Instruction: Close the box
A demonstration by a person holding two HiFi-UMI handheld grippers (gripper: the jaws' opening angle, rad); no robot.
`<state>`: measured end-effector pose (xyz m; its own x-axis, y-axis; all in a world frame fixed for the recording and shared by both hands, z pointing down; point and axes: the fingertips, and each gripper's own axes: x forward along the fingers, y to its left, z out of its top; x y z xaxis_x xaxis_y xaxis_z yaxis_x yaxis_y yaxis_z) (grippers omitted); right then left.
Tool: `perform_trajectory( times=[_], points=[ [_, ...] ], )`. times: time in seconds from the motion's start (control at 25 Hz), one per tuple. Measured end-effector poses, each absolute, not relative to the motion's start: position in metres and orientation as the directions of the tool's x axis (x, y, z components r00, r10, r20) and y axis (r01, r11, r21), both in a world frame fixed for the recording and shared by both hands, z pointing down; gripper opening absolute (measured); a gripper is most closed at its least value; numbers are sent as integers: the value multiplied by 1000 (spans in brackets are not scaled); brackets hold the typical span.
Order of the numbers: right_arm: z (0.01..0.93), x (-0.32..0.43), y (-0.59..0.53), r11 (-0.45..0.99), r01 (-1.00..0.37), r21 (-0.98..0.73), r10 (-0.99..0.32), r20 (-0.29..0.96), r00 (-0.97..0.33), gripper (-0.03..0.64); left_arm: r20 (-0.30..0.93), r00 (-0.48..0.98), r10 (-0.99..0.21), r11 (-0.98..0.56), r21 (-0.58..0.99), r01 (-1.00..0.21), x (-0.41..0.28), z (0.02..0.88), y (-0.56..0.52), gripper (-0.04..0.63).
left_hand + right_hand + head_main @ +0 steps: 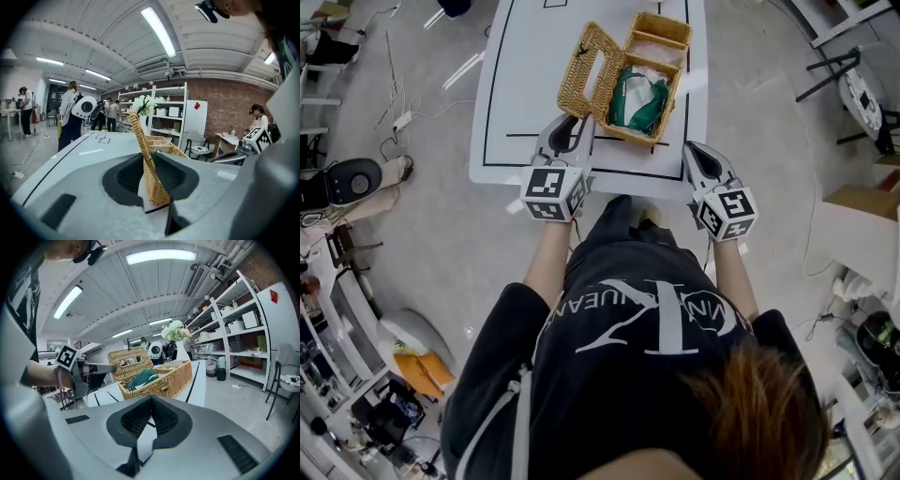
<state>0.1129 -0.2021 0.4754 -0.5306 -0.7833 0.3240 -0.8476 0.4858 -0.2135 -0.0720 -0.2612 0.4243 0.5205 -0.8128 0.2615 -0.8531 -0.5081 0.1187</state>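
Note:
A wicker box (661, 56) stands on the white table (530, 94) with a green bundle (639, 101) inside. Its lid (589, 70) is swung open to the left and stands nearly upright. My left gripper (575, 127) is at the lid's near corner. In the left gripper view the lid's edge (140, 136) runs up between the jaws of the left gripper (150, 157), and both tips touch it. My right gripper (689, 148) hovers at the table's front edge, right of the box, jaws together and empty. The right gripper view shows the right gripper (150, 399) short of the box (159, 380).
A black outline (492, 84) is drawn on the table, and the box sits on its near right corner. The table's front edge (581, 180) is just under my hands. Cables (403, 117) and chairs lie on the floor at left. Shelves (161, 112) and people (70, 117) stand farther off.

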Motion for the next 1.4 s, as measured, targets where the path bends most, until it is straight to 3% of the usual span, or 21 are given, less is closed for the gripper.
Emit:
perform_trajectory(
  times=[0.52,1.16,1.4],
  points=[
    [478,114,-200,486,-842,-233,-782,313,-538,-2,318,535,-783,-586,-89,-805,-53,423,-253,89],
    [480,118,-196,474,-844,-249,-786,312,-534,-2,328,583,-744,-652,-162,-741,-28,423,-244,58],
    [482,121,-196,469,-846,-252,-789,310,-530,-2,354,605,-713,-686,-174,-706,-12,434,-238,86]
  ],
)
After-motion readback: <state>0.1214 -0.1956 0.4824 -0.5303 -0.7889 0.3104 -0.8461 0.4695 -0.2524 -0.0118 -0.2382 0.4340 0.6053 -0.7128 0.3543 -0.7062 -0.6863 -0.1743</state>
